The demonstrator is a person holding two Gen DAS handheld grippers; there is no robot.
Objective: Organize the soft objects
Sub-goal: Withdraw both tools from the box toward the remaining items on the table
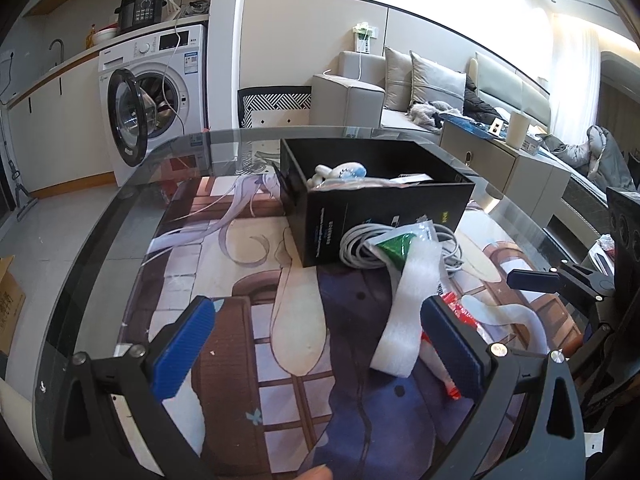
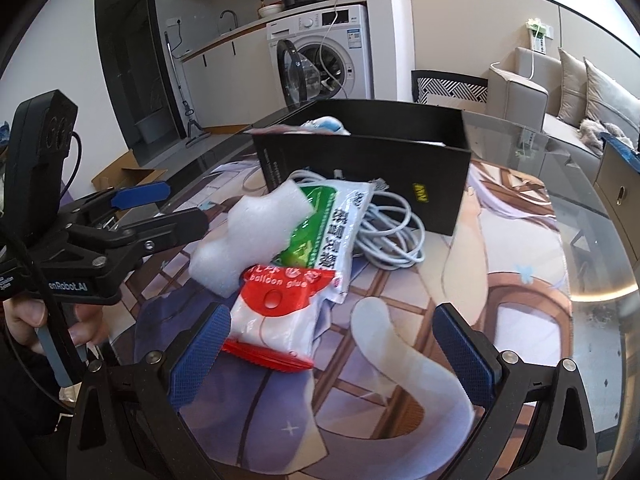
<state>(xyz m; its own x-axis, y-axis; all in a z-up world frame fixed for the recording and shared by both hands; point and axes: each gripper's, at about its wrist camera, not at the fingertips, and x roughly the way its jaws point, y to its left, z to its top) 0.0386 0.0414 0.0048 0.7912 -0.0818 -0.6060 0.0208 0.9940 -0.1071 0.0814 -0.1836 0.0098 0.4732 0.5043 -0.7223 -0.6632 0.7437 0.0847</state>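
Two grippers hover low over a glass table (image 1: pixel 120 216) covered by a printed mat (image 1: pixel 240 280), both with fingers spread wide and nothing between them. At the far left the table's curved dark edge runs close by the left gripper (image 1: pixel 316 344), beyond which floor and a washing machine (image 1: pixel 160 92) with its door open stand well apart. The mat between the left gripper's blue pads (image 1: pixel 184 348) is bare, open room reaching forward to the black box (image 1: pixel 372 216), which holds a white soft toy (image 1: pixel 340 172) against its near wall. Just in front of the box lies a coiled grey cable (image 2: pixel 392 228), touching its front face. On the cable rests a green-and-white packet (image 2: pixel 332 224), with a white foam piece (image 2: pixel 248 232) draped across it toward the left gripper's right finger. A red-topped bag marked "balloon glue" (image 2: pixel 276 316) lies just beside the right gripper's left finger (image 2: pixel 200 356). The right gripper (image 2: pixel 332 360) has clear mat to its right, out to the table's rim. A sofa (image 1: pixel 360 92) stands beyond the table.
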